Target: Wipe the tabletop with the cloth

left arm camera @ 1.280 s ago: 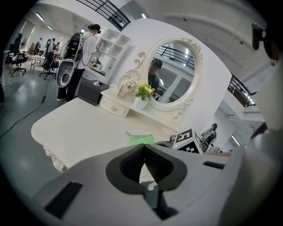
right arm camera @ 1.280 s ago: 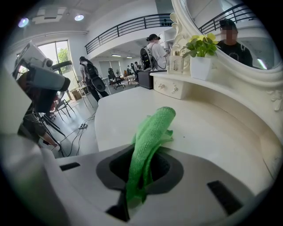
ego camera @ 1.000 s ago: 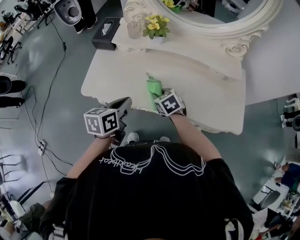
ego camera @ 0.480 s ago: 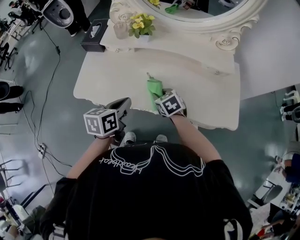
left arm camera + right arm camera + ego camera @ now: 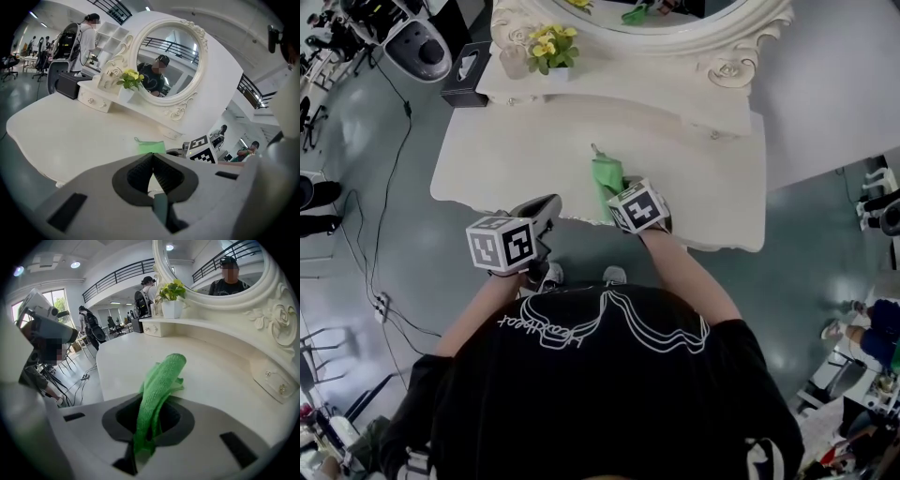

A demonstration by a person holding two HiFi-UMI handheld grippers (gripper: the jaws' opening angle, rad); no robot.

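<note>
One green cloth (image 5: 159, 380), nubby microfibre-looking stuff, bunched into a long limp roll. The right gripper (image 5: 150, 416) has it pinched between its two ridged dark pads. The free end flops onto the smooth cream tabletop (image 5: 220, 380), out in front of the carved oval mirror (image 5: 197, 263), near the edge farthest from it. The left gripper (image 5: 151, 161) has its jaws pressed together on nothing. One pot of yellow flowers (image 5: 546, 45) sits just under the mirror.

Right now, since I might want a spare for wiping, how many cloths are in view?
1. The green cloth is clamped in the right gripper, its free end lying on the tabletop near the front edge. No other is visible in these views.
</note>
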